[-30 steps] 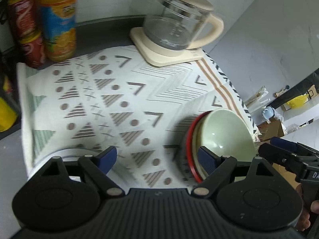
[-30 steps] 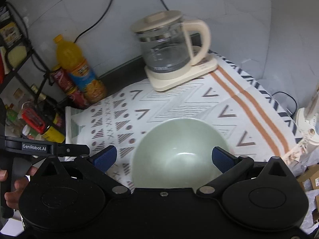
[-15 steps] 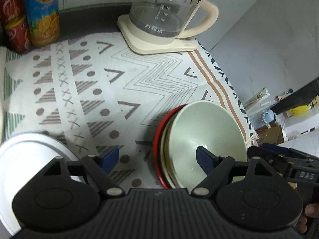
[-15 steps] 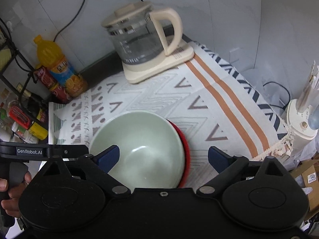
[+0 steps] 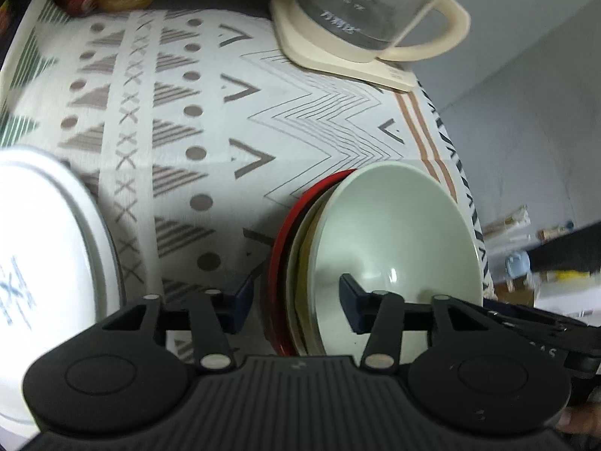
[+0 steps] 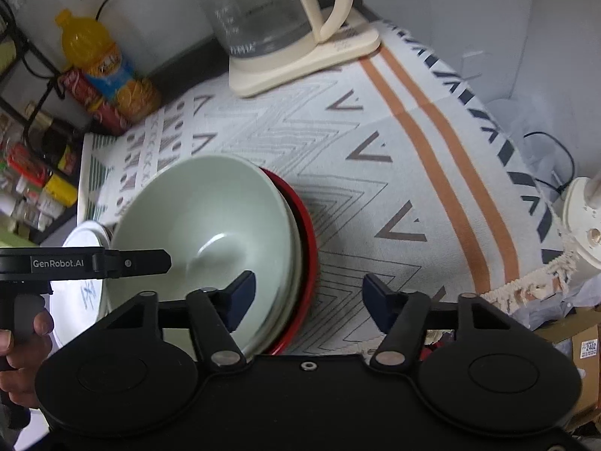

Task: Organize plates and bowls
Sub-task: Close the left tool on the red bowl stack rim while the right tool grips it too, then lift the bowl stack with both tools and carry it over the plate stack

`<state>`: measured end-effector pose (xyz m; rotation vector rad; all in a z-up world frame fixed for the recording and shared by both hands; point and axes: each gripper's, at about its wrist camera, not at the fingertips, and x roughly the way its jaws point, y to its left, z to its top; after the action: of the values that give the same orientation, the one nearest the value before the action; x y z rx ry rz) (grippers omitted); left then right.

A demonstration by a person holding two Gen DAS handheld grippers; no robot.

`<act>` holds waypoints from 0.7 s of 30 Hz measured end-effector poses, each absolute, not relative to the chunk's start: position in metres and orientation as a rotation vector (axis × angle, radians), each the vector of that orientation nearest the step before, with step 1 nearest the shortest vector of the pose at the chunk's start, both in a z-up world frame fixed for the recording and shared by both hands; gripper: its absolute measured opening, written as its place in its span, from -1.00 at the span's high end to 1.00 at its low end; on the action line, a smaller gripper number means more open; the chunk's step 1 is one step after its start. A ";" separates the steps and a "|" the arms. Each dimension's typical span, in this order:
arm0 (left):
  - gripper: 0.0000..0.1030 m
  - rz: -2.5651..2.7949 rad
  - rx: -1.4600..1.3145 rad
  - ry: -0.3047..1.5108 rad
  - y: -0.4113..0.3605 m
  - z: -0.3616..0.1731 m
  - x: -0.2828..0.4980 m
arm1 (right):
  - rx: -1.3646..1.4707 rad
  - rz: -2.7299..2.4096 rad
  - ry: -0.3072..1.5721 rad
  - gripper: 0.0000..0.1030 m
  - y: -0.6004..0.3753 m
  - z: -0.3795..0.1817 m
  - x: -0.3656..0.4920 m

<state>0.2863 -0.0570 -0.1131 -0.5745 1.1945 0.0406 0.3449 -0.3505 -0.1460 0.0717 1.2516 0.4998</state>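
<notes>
A pale green bowl sits on top of a stack of dishes, and we place everything else around it. Directly under the bowl lie a cream dish and a red plate, all on a patterned cloth. To the left of the bowl, apart from it, is a white plate with a grey rim.

Our left gripper straddles the left edge of the stack, one finger inside the bowl and one outside the red plate. Its jaws are closing, half narrowed; the pads do not visibly press yet.

Our right gripper straddles the right edge likewise, jaws closing, with a clear gap on the outer side.

Beyond the bowl stands a glass kettle on a cream base.
</notes>
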 end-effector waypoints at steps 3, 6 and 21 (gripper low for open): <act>0.30 0.085 -0.605 1.185 -0.059 -0.118 0.281 | 0.062 0.541 1.279 0.04 -0.349 -0.154 0.351; 0.42 0.126 -0.637 1.177 -0.059 -0.123 0.277 | 0.047 0.581 1.297 0.10 -0.343 -0.160 0.356; 0.47 0.155 -0.650 1.154 -0.061 -0.123 0.269 | 0.004 0.639 1.343 0.41 -0.330 -0.173 0.365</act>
<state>0.2694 -0.0613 -0.1228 -0.6502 1.1541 0.1552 0.3653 -0.3300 -0.1734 0.0045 1.3433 0.6387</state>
